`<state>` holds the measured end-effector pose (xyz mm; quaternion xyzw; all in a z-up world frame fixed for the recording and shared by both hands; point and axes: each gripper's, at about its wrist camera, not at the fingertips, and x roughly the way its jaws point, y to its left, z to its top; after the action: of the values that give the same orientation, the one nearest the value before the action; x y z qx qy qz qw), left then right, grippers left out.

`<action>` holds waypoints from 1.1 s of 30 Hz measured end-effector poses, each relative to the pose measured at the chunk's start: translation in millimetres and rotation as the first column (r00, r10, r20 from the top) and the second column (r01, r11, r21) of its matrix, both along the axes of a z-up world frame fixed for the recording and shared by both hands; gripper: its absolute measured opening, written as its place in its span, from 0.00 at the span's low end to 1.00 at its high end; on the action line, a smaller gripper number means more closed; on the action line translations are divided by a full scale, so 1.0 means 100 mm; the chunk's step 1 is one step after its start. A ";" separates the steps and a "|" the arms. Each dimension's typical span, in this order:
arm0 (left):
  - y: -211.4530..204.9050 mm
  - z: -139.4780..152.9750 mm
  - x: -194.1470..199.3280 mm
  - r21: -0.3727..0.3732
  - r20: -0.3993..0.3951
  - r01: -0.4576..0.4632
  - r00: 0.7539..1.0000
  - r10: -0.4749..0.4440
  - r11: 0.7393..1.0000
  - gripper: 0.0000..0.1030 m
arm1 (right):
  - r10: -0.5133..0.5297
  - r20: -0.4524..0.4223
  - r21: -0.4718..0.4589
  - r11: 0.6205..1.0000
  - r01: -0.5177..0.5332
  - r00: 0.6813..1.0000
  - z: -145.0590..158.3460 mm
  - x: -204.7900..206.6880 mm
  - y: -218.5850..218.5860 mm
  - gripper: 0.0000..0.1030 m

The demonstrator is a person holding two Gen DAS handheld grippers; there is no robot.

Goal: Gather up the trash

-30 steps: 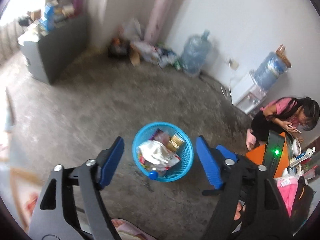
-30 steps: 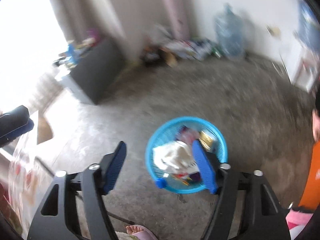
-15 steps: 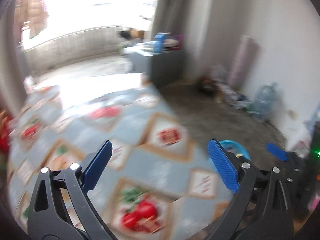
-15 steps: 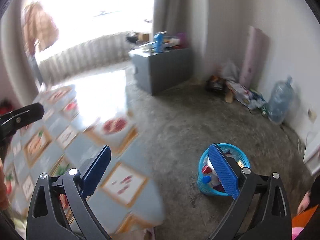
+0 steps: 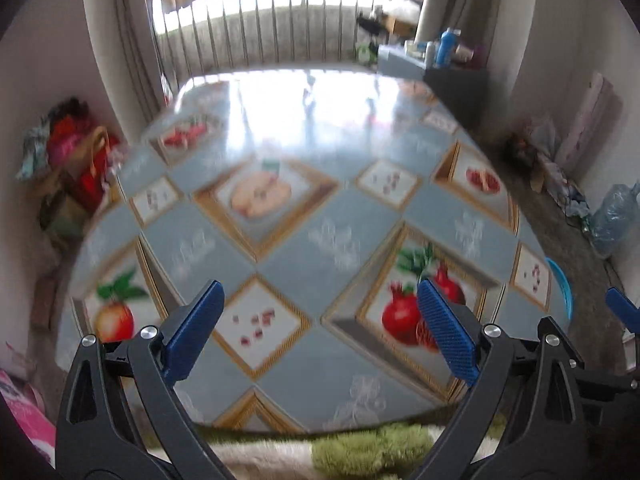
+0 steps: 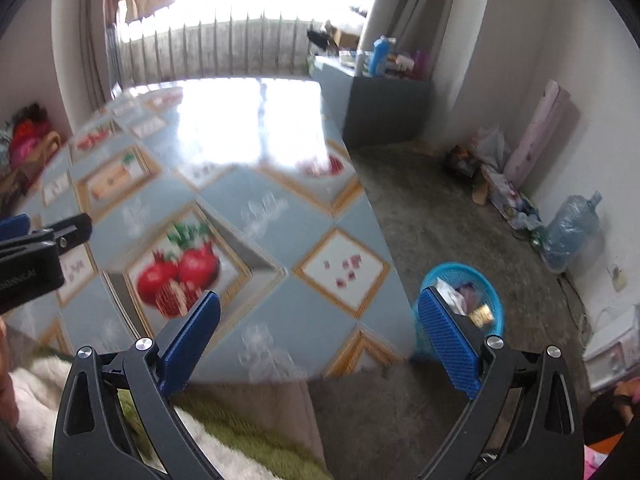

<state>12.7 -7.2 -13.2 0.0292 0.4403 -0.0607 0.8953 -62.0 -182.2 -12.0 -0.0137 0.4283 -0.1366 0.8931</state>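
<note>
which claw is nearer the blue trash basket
Right. The right claw hangs just beside the basket; the left claw sits over the table, farther off.

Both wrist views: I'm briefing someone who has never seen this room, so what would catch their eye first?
The glossy tablecloth printed with pomegranates fills most of both views, glaring under the bright balcony window behind it. On the concrete floor right of the table stands a blue trash basket holding wrappers. Up front, the left gripper and right gripper gape open, empty.

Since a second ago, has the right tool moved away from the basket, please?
Yes: the right tool swung left, off the basket, toward the table.
</note>
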 end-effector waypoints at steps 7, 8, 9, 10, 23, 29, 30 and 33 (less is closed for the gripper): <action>0.01 -0.07 -0.02 0.029 -0.022 -0.028 0.999 0.028 0.999 0.90 | -0.025 -0.058 -0.010 1.000 0.025 0.998 -0.14 -0.10 0.03 0.94; 0.00 -0.07 -0.02 0.036 -0.024 -0.025 0.999 0.025 0.999 0.90 | -0.024 -0.061 -0.009 1.000 0.024 0.998 -0.14 -0.10 0.03 0.94; -0.02 -0.08 -0.02 0.042 -0.030 -0.021 0.999 0.022 0.999 0.90 | -0.026 -0.064 -0.011 1.000 0.025 0.998 -0.15 -0.11 0.04 0.94; -0.03 -0.09 -0.01 0.047 -0.035 -0.018 0.999 0.019 0.999 0.90 | -0.025 -0.066 -0.014 1.000 0.024 0.998 -0.14 -0.11 0.04 0.94; -0.14 -0.15 0.04 0.084 -0.061 0.015 0.998 -0.010 0.996 0.90 | -0.040 -0.076 -0.020 0.999 0.039 0.996 -0.18 -0.09 0.00 0.94; -0.17 -0.16 0.04 0.091 -0.062 0.023 0.998 -0.017 0.996 0.90 | -0.042 -0.080 -0.018 0.999 0.041 0.996 -0.19 -0.07 -0.02 0.94; -0.18 -0.16 0.04 0.093 -0.063 0.024 0.998 -0.018 0.995 0.90 | -0.042 -0.079 -0.018 0.999 0.041 0.996 -0.19 -0.07 -0.02 0.94; -0.19 -0.17 0.04 0.095 -0.066 0.029 0.998 -0.023 0.995 0.90 | -0.044 -0.082 -0.020 0.999 0.042 0.996 -0.19 -0.07 -0.02 0.94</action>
<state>16.6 -26.3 -29.8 0.0756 0.4709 -0.0521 0.8774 -68.6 -184.4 -31.0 -0.0184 0.4637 -0.1589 0.8714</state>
